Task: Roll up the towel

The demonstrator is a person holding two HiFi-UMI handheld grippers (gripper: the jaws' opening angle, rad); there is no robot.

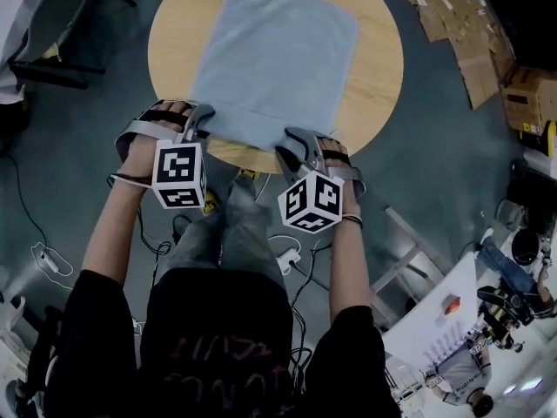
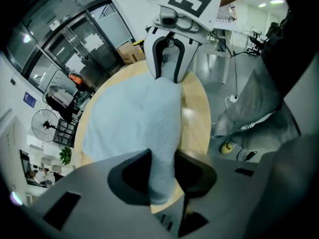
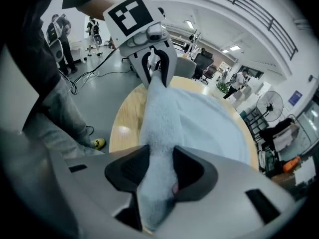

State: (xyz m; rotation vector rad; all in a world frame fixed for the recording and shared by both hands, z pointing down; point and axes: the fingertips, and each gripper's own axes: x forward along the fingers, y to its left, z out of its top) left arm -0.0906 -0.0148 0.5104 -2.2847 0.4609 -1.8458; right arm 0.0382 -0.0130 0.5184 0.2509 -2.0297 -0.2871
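The pale blue towel (image 1: 277,55) lies spread on the round wooden worktop (image 1: 379,68). Its near edge is gathered into a thick fold along the side closest to the person. The left gripper (image 1: 200,118) pinches that fold at its left end and the right gripper (image 1: 291,142) pinches it at the right end. Both point steeply down at the worktop's near rim.

In the head view the marker cubes (image 1: 180,172) and the person's hands cover much of the jaws, so the grip is hard to read there. Each gripper view settles it: the dark pads press on bunched cloth that fills the gap between them. The fold runs straight across to the other gripper, which faces back with cloth in its own jaws. The gripper views also show the rest of the towel lying flat beyond the fold.

Around the worktop the floor is grey. A cardboard box (image 1: 529,94) stands off to the right, and cables (image 1: 287,252) trail near the person's legs. A small yellow object (image 3: 98,143) sits on the floor beside the worktop. The right gripper view takes in a standing fan (image 3: 269,106) and people (image 3: 60,26) well back in the room.
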